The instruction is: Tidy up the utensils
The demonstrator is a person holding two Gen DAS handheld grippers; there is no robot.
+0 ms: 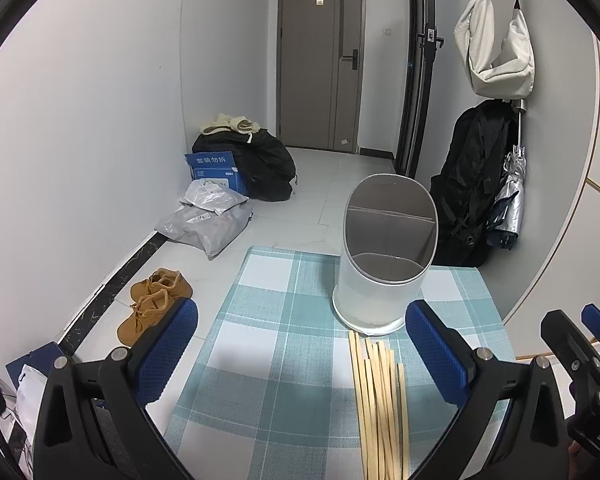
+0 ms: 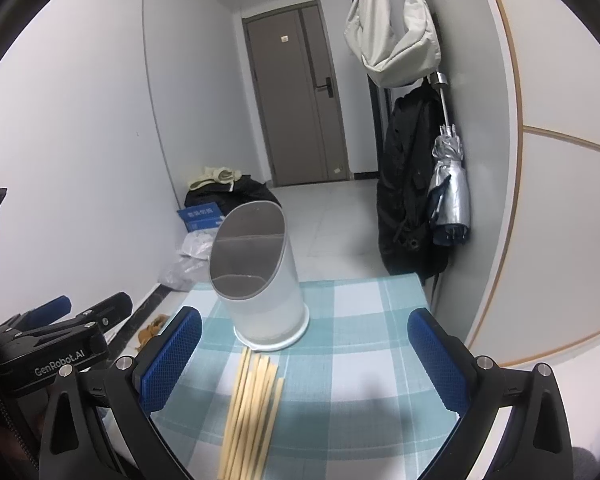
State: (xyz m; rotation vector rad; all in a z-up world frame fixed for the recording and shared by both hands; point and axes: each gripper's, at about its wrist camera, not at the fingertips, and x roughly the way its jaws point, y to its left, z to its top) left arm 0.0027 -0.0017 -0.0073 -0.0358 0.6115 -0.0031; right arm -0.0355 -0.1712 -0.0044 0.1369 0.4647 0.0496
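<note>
The chopsticks (image 1: 380, 412) run out of the bottom edge in both views, so their near ends are cut off. The holder (image 1: 384, 256) stands upright on the checked surface (image 1: 268, 320), just beyond the chopstick tips; its divided inside looks bare, though the bottom is hard to see. The left hand-held gripper (image 1: 300, 356) hovers low over the surface, jaws wide, holding nothing. The right hand-held gripper (image 2: 304, 360) hovers likewise, jaws wide apart, with the chopsticks lying between its fingers.

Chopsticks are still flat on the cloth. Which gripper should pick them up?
Probably the right gripper: the chopsticks lie between its open fingers. For the left gripper, also open, they sit off toward its right finger.
</note>
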